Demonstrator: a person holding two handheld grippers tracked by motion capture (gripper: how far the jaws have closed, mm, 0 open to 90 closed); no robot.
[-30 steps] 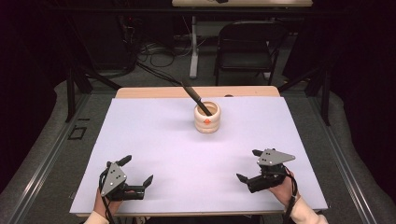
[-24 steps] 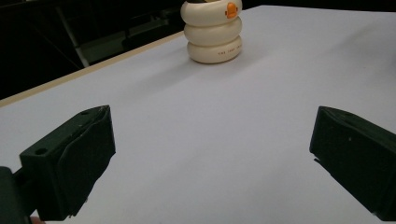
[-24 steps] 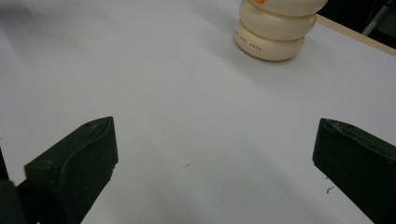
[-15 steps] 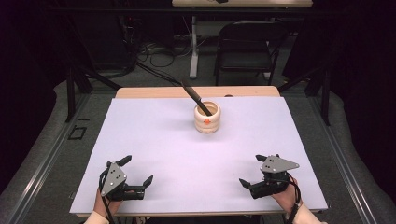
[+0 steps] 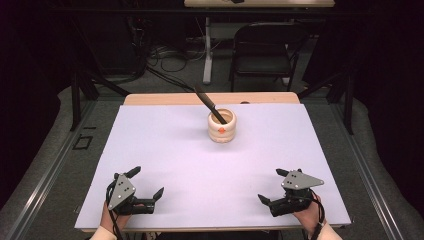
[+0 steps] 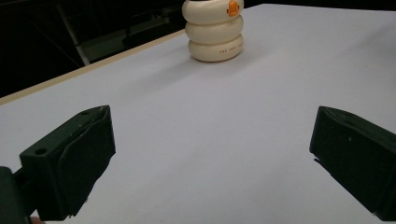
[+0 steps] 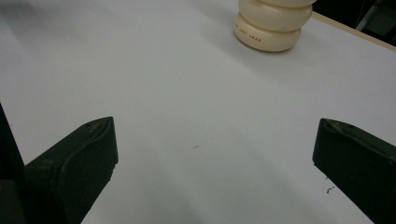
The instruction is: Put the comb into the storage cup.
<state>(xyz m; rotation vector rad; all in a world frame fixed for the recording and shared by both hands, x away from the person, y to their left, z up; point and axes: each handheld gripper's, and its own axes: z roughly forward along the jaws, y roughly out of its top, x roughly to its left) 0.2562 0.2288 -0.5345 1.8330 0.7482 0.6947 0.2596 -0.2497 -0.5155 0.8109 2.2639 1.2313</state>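
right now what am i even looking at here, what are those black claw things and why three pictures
A person sits at a white-covered table holding a hand-held grasping tool in each hand: the left gripper and the right gripper. The high view looks down from above the person. The other two pictures come from cameras riding on each tool, so the black fingers frame them. Both tools are open and hold nothing. On the table stands a cream ribbed ceramic pot with an orange mark, and a dark stick-like utensil leans inside it.

Glossy cream ceramic-looking holder; matt white table sheet; matt black jaws
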